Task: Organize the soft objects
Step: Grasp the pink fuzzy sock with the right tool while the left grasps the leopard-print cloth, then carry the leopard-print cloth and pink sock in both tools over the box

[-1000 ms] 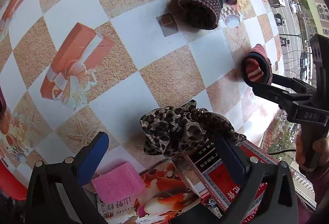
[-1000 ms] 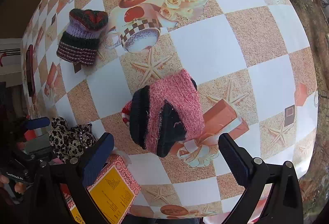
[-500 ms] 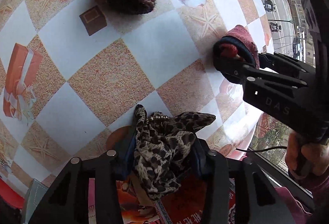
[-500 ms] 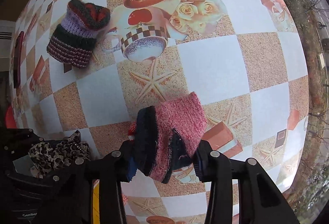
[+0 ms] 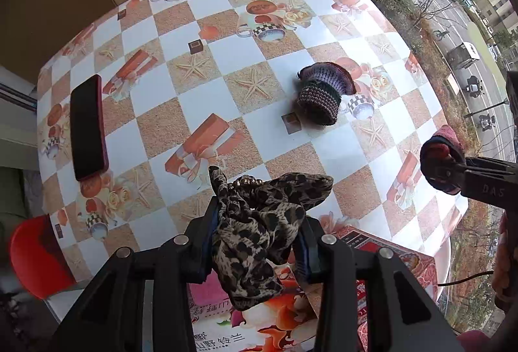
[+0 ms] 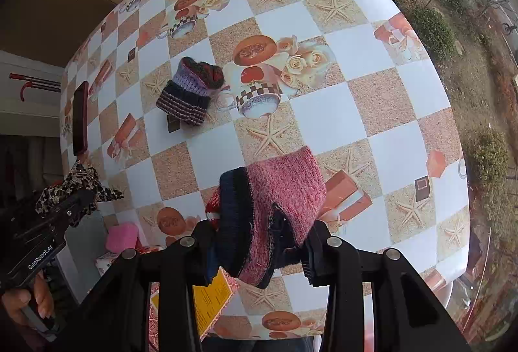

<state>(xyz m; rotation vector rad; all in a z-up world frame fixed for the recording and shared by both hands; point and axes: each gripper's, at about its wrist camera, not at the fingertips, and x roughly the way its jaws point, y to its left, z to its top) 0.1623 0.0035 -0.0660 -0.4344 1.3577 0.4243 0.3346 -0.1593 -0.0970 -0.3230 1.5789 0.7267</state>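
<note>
1. Two claws are loaded: our left claw (image 5: 255,242) is clamped on the leopard-print scarf (image 5: 259,222), our right claw (image 6: 259,250) on the pink knitted piece (image 6: 268,209), both lifted off the counter (image 6: 382,99).
2. We judge the carry underway; next, release into the box (image 5: 388,248) below.
3. Farther off, the striped knitted piece (image 6: 191,90) waits.

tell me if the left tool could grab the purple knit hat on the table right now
Probably not yet: the left tool is shut on the leopard scarf, so it has no free grip. The path to the purple knit hat looks open.
</note>
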